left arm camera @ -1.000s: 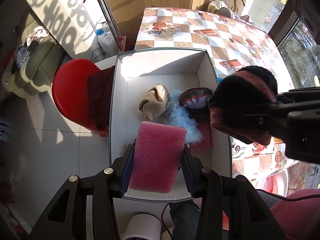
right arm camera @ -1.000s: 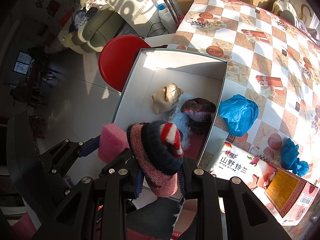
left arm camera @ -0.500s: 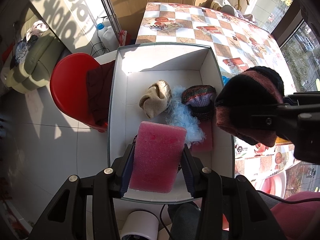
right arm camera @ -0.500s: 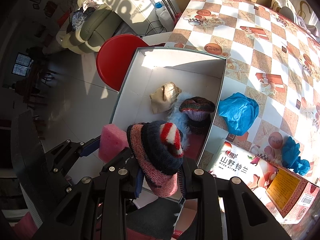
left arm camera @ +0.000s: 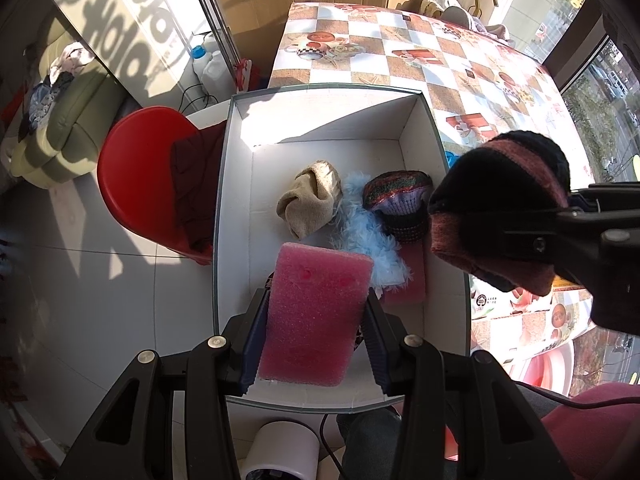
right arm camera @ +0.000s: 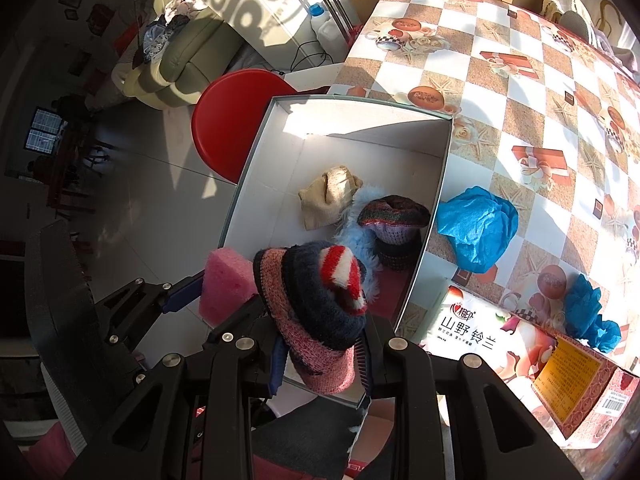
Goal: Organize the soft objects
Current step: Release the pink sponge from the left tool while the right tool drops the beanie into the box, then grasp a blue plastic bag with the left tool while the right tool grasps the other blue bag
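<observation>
My left gripper [left arm camera: 318, 290] is shut on a pink sponge [left arm camera: 316, 316], held above the near end of a white box [left arm camera: 224, 200]. On the box floor lie a beige cloth [left arm camera: 312, 204], a pale blue fluffy piece [left arm camera: 364, 236], a multicoloured knit hat [left arm camera: 400, 204] and a dark pink pad [left arm camera: 408, 276]. My right gripper [right arm camera: 322, 346] is shut on a striped knit hat [right arm camera: 316, 300], over the box's near right corner. That hat [left arm camera: 500, 208] hangs just right of the sponge in the left wrist view. The pink sponge [right arm camera: 224, 288] also shows in the right wrist view.
A red stool [left arm camera: 136, 172] with a dark red cloth [left arm camera: 196, 184] stands left of the box. The checkered table [left arm camera: 440, 60] lies behind and to the right. On it are two crumpled blue bags [right arm camera: 476, 228] and a printed carton [right arm camera: 520, 352]. A sofa [left arm camera: 60, 120] is far left.
The left gripper with the sponge has drifted very slightly over the box. The right gripper and its hat have not moved; both grips are the same.
</observation>
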{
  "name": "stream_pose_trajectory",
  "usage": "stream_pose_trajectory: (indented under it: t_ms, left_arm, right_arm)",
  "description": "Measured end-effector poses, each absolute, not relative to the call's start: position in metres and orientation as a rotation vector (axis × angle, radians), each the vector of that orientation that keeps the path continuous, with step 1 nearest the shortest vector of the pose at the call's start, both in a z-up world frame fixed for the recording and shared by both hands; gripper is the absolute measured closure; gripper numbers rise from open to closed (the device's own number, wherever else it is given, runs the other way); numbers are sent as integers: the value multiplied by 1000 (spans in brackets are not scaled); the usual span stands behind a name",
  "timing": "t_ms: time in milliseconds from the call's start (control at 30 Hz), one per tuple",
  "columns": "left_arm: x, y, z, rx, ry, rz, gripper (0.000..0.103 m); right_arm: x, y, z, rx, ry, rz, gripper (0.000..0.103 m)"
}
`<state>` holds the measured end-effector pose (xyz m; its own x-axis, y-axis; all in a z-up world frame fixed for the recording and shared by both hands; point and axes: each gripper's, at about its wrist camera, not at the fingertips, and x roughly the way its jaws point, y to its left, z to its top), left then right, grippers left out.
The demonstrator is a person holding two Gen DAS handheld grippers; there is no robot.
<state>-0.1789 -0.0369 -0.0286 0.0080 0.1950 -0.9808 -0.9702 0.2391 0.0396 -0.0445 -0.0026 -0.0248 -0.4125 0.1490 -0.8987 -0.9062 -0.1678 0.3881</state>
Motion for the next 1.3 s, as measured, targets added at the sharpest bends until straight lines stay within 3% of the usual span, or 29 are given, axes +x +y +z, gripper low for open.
stream_pose_trajectory:
  t_ms: [367,400,433,467,500,533,600,667,1000,1300]
  left_arm:
    - [-183,-24,-31,-896,1167,1148,52]
    - [-184,-24,-30,-901,1160,1147,44]
    - [-184,-23,-30,-907,1152,1148,38]
    - [-186,-23,-30,-916,1136,1151,23]
    - [-188,-22,-28,-934,1108,1152,16]
    - [-189,-21,-27,-948,1086,1149,16]
    - [-188,-17,-27,-974,1064,1130,13]
    - [-184,-12,-26,-992,1062,1111,0]
    - [-79,25,-4,-842,1099,904,0]
    - [44,52,-77,-650,1450,806,0]
  right_arm:
    - [-51,9,-24,-941,1280,1708,73]
    - [-51,11,-24,-938,1284,1711,66]
    - [-51,13,-23,-936,1288,1712,44]
    - [-49,15,-23,-930,1292,1710,31]
    - [-46,16,-22,-923,1282,1689,18]
    - [-41,17,-20,-905,1279,1670,8]
    - [-29,19,-17,-866,1316,1655,1]
    - [-12,20,-13,-826,1339,1623,1]
    - [146,24,-7,-786,1394,1325,1]
    - [256,36,-102,-894,1639,1132,1]
